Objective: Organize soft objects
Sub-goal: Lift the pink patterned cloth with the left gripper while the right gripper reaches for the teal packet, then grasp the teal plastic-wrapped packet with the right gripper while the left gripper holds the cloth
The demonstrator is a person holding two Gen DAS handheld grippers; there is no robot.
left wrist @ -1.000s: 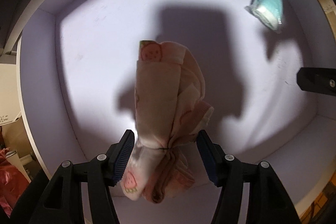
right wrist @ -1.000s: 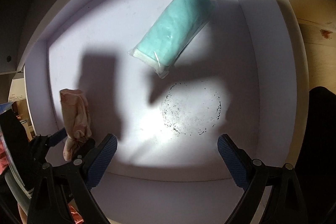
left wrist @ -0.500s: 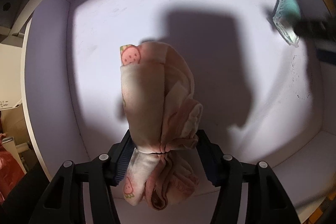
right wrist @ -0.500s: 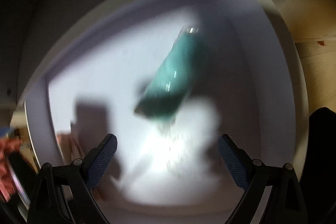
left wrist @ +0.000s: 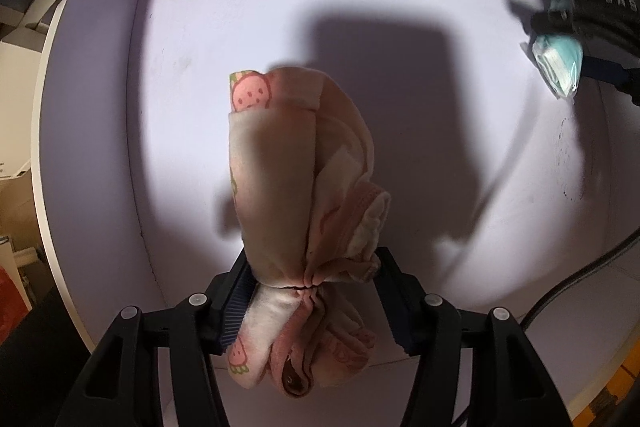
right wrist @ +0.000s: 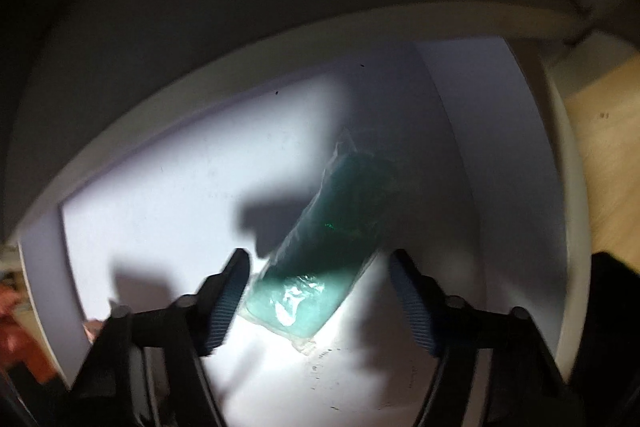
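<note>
Already the left tool (left wrist: pixel 316 279) pinches the rolled pink cloth (left wrist: pixel 296 183) over the white bin (left wrist: pixel 100 147), still to be set down. Beside it, the right tool (right wrist: pixel 320 291) has just been closing around the wrapped teal pack (right wrist: pixel 320 267) lying in that bin; whether the pads press it I cannot tell.

Pink cloth (left wrist: pixel 280 179) with strawberry print; teal packet (right wrist: pixel 336 259) in clear wrap; white bin (left wrist: pixel 100 147).

Both wrist views look straight down, close, into one white bin (left wrist: pixel 100 147); its floor is shared.
</note>
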